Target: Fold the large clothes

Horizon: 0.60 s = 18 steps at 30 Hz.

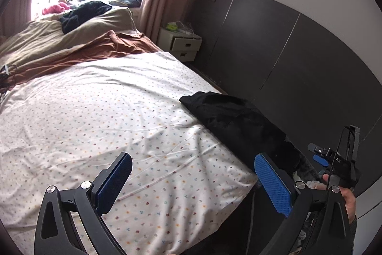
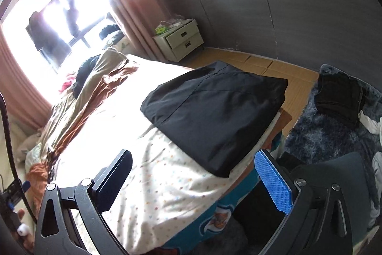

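Observation:
A folded black garment [image 2: 214,111] lies flat at the right corner of the bed, on the white dotted sheet [image 2: 152,173]. It also shows in the left wrist view [image 1: 238,121] at the bed's right edge. My left gripper [image 1: 193,183] is open and empty above the near part of the sheet [image 1: 95,111]. My right gripper [image 2: 193,183] is open and empty, just in front of the garment's near edge. The right gripper also shows at the right of the left wrist view [image 1: 334,164], held in a hand.
A brown blanket [image 1: 100,51] and beige duvet [image 1: 47,40] lie bunched at the bed's far end. A white nightstand [image 2: 181,40] stands by the dark wall. A blue shaggy rug [image 2: 322,135] on the floor holds dark clothes [image 2: 339,94].

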### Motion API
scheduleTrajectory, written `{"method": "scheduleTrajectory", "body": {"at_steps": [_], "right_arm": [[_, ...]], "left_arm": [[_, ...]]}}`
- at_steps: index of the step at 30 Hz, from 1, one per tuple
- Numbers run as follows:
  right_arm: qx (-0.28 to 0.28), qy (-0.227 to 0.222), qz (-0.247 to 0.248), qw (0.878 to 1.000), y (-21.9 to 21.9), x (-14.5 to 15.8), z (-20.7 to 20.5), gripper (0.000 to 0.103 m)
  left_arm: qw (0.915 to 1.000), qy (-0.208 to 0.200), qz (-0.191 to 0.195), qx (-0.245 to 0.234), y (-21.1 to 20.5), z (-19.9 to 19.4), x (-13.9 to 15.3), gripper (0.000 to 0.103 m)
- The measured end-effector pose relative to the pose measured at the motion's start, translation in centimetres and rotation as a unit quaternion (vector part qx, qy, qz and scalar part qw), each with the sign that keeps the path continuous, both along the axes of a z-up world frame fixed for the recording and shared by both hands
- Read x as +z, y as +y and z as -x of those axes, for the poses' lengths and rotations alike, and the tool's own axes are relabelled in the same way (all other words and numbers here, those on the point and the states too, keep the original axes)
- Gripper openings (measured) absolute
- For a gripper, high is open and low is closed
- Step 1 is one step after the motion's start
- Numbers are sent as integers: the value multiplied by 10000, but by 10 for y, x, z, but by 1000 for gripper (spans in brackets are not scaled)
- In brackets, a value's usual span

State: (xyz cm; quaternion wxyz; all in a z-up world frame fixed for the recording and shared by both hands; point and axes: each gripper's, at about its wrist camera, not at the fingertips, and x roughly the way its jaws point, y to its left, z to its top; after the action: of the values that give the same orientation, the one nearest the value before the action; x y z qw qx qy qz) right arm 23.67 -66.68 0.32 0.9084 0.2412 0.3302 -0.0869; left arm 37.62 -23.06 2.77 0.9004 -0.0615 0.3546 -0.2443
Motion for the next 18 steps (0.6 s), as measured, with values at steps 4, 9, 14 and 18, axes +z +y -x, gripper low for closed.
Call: {"method": "scheduleTrajectory", "body": {"at_steps": [4, 9, 14, 18], "right_arm": [[171, -102, 83, 9998, 18, 12, 16, 103], [425, -213, 199, 9987, 46, 27, 36, 103], [628, -361, 293, 9969, 69, 42, 55, 103], [798, -433, 385, 9951, 90, 48, 71, 103]], "left_arm": [[9998, -142, 22, 151, 21, 29, 12, 103], [9985, -389, -112, 362, 42, 67, 22, 103], [9970, -575, -41, 519, 63, 101, 28, 103], [9952, -721, -123, 646, 77, 127, 29, 103]]}}
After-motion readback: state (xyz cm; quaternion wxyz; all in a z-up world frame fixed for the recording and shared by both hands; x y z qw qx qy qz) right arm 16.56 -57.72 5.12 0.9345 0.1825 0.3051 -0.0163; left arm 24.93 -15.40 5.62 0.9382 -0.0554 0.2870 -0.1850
